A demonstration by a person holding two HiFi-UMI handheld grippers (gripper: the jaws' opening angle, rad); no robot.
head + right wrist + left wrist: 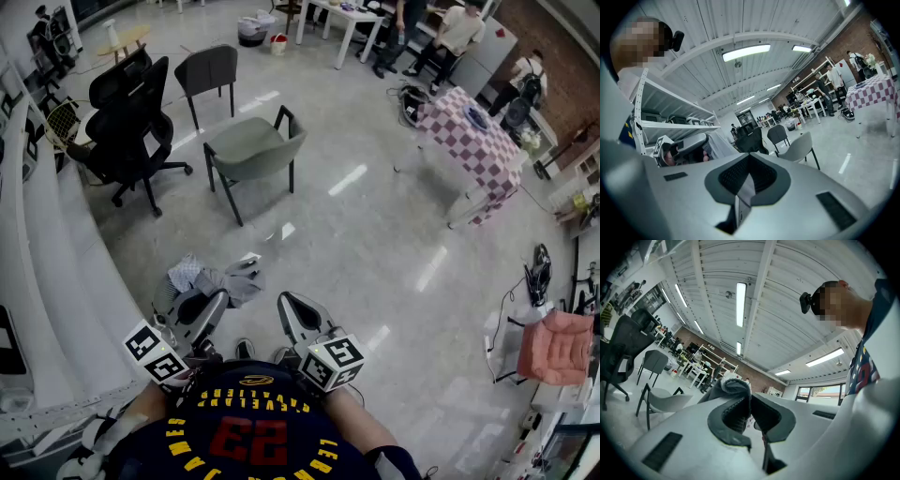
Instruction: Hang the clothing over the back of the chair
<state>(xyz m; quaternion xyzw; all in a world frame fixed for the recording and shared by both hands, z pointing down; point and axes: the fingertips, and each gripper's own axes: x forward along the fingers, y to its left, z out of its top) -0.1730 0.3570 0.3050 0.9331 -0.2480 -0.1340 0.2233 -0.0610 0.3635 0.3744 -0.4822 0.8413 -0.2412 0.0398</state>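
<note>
Clothing point(211, 279): a crumpled bundle of soft grey and pale fabric, bunched and creased, one part finely patterned. It hangs at the tip of my left gripper point(220, 298), low in the head view and well apart from the chair point(253, 150).

Left gripper: jaws nearly together, clamped on a fold of the cloth. In the left gripper view the grey fabric point(733, 384) drapes over the tip and runs down between the ribbed dark pads point(733, 416). The jaw shells are smooth light-grey plastic.

Right gripper point(286, 302): jaws closed on each other, with nothing between them. In the right gripper view the textured dark pads point(761, 176) meet at the tip.

Chair: a moulded grey-green shell seat with a curved back and thin black legs, standing on a glossy pale floor point(375, 244) that reflects the ceiling lights. Nothing lies on its back.

Black mesh office chair point(131, 117) on a wheeled base stands just left of it. Table point(473, 141) under a pink-and-white checked cloth stands far right.
</note>
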